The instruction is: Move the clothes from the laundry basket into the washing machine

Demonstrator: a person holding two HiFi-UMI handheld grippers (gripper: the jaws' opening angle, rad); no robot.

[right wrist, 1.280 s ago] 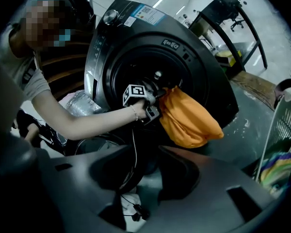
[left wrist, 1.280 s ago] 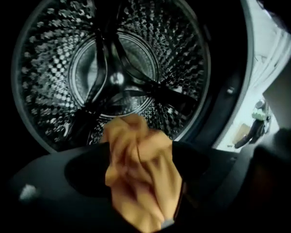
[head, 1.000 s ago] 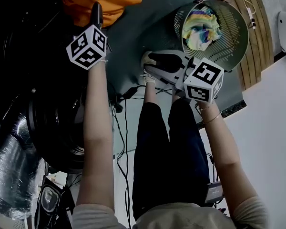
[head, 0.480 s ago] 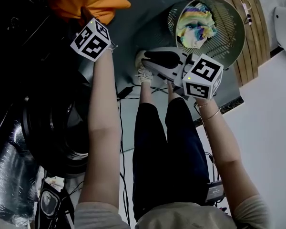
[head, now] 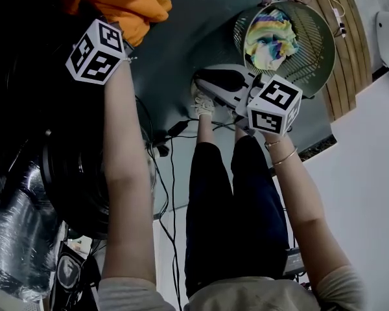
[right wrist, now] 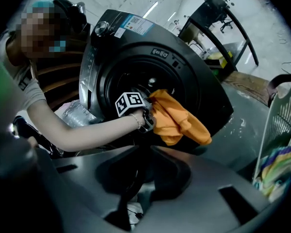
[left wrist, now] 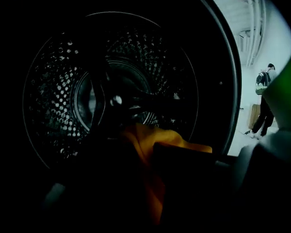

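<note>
In the head view, the left gripper (head: 120, 34) has carried the orange garment (head: 126, 2) further towards the washing machine (head: 65, 167) than it was a second ago. The right gripper (head: 207, 86) has kept its place, away from the machine beside the laundry basket (head: 332, 47). A multicoloured cloth (head: 269, 37) lies in that basket, well apart from the machine.

In the left gripper view, the jaws have just been closing and now pinch the orange garment (left wrist: 148, 149) in front of the machine's perforated drum (left wrist: 58, 91).

In the right gripper view, the jaws have just been closing and stand nearly together with nothing between them. Beyond them, the left gripper (right wrist: 152, 114) holds the orange garment (right wrist: 179, 118) at the washing machine's (right wrist: 150, 38) round opening, with the cloth hanging outside it.
</note>
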